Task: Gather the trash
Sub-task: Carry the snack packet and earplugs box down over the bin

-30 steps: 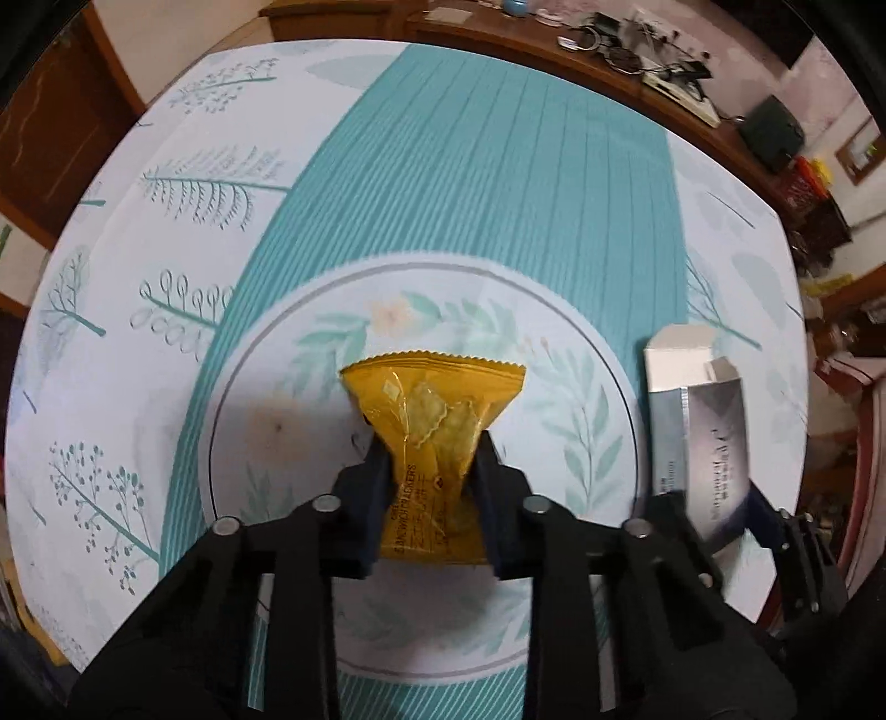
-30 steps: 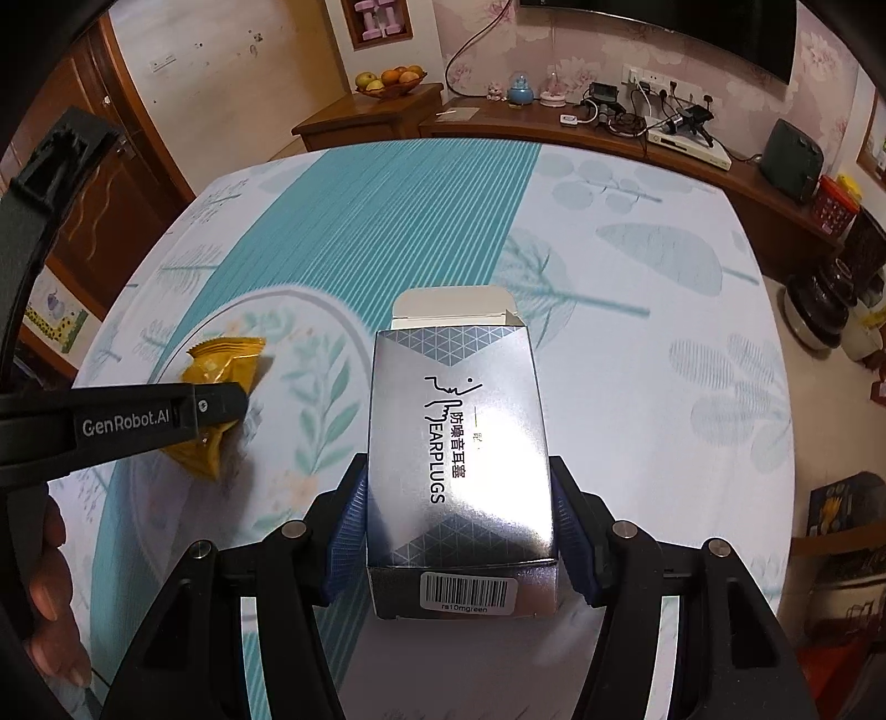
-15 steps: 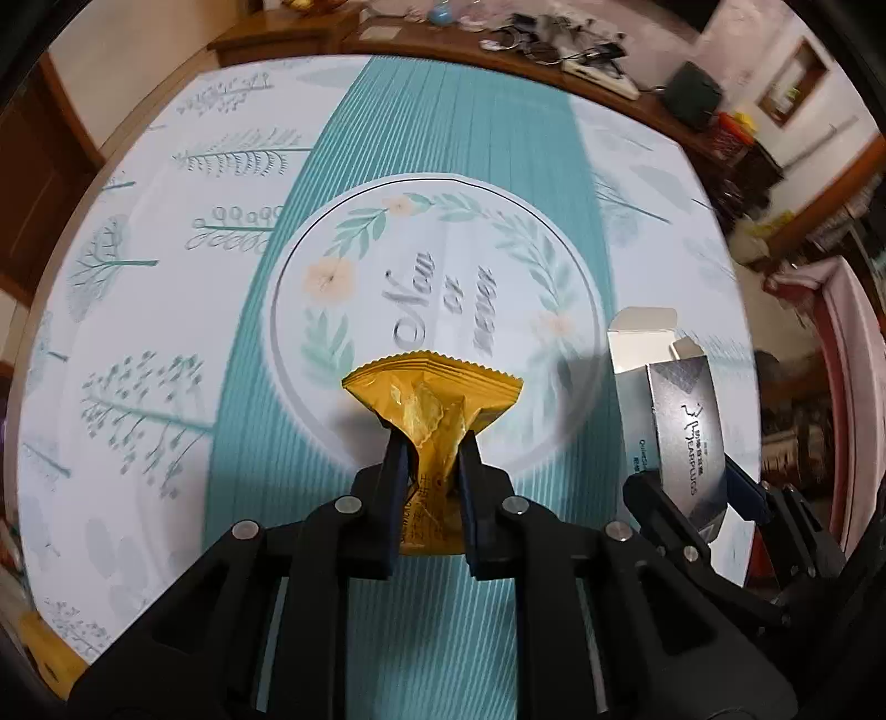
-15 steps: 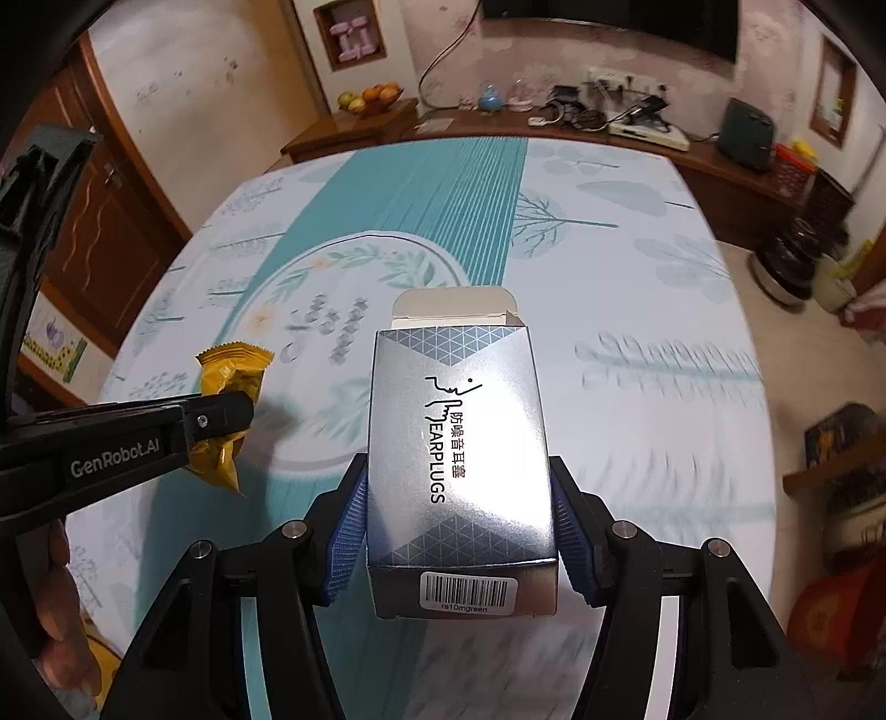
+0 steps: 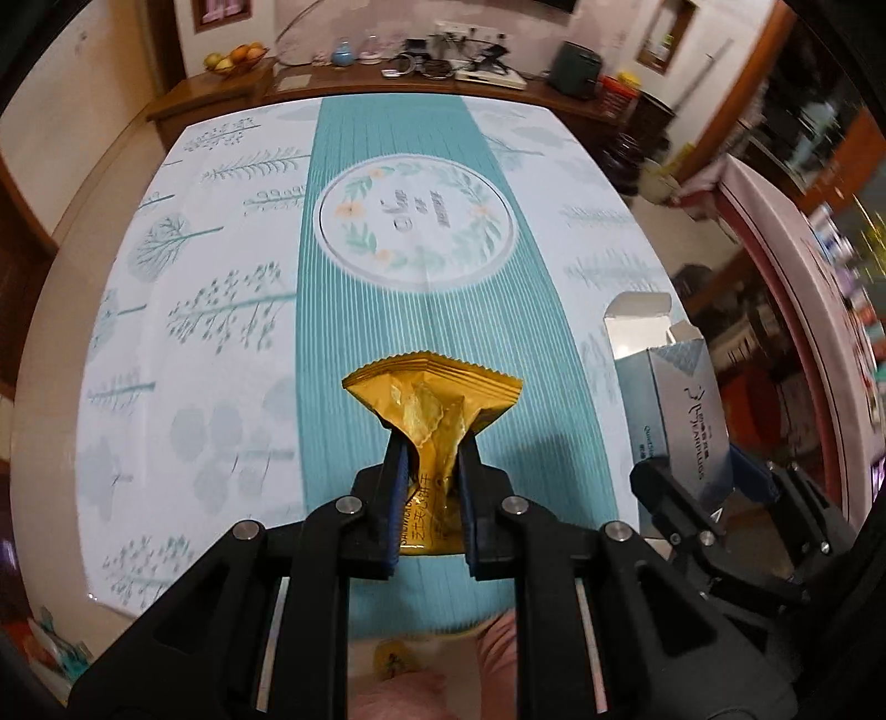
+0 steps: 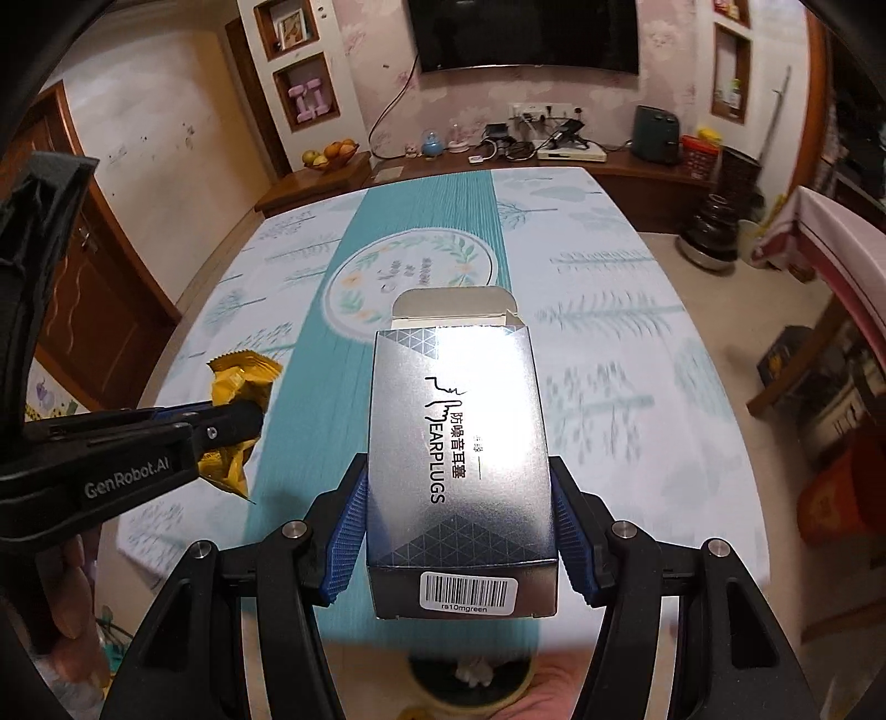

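Left wrist view. Left tongs [image 5: 431, 443] clenched on a crumpled golden-yellow foil snack wrapper [image 5: 434, 410], pinched at its waist, crimped end fanned out toward 12 o'clock, long axis in line with the fingers. Held clear above the worktop [image 5: 221, 288], over the teal striped band of the tablecloth. At 3 o'clock, right tongs [image 5: 714, 498] seen from the side, gripping a silver cardboard earplug box [image 5: 684, 421]. At 6 o'clock below the tongs, a glimpse of something yellow under the worktop edge, too hidden to identify.

Right wrist view. Right tongs [image 6: 459, 515] clamped on the two long sides of the silver box [image 6: 459, 443], open flap pointing to 12 o'clock, barcode end nearest the camera, long axis along the fingers. At 9 o'clock, left tongs [image 6: 232, 423] and the yellow wrapper [image 6: 238, 399], level with the box and just beside it. At 6 o'clock, under the near edge, a dark round rim [image 6: 470, 684] with pale scraps inside, probably the bin; judged nearer the right tongs, so the box likely drops first.

Worktop: cloth of pale tree prints, teal runner, round wreath motif [image 6: 410, 271] at centre, nothing else lying on it. Room behind: wooden sideboard [image 6: 498, 166] with fruit bowl [image 6: 332, 155] and cables, wall television [image 6: 526, 33].
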Demonstrator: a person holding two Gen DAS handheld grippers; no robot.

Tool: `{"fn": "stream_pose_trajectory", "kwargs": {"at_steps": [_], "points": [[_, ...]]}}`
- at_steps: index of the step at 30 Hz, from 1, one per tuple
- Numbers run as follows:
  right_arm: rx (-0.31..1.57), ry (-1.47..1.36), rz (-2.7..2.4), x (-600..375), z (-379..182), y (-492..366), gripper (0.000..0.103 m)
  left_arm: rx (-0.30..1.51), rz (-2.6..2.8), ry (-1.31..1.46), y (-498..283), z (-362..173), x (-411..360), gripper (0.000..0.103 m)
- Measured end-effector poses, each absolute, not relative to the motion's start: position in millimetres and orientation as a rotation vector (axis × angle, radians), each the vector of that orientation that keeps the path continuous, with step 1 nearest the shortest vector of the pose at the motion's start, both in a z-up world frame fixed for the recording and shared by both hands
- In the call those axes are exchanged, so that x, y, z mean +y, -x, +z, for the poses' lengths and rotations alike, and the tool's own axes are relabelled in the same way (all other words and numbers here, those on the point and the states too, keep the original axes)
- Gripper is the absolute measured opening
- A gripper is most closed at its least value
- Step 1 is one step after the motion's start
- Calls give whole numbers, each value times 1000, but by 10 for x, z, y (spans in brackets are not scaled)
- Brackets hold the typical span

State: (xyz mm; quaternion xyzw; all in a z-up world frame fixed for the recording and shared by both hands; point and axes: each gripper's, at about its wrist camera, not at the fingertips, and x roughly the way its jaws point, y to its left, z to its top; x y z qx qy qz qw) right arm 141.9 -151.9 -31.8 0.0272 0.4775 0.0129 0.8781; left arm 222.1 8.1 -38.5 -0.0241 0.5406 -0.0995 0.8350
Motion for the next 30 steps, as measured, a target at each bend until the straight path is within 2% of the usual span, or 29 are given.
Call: {"fn": "stream_pose_trajectory", "kwargs": {"at_steps": [10, 20, 25, 30], "points": [[1071, -81, 7, -1195, -279, -199, 60, 1180, -298, 0, -1217, -411, 288, 13], [1172, -105, 20, -1328, -506, 200, 60, 1227, -323, -18, -818, -673, 74, 13], [1225, -130, 36, -1535, -764, 294, 60, 1254, -314, -19, -694, -925, -74, 13], [1309, -156, 54, -1745, -1321, 328, 60, 1295, -265, 1, -575, -1384, -178, 13]]}}
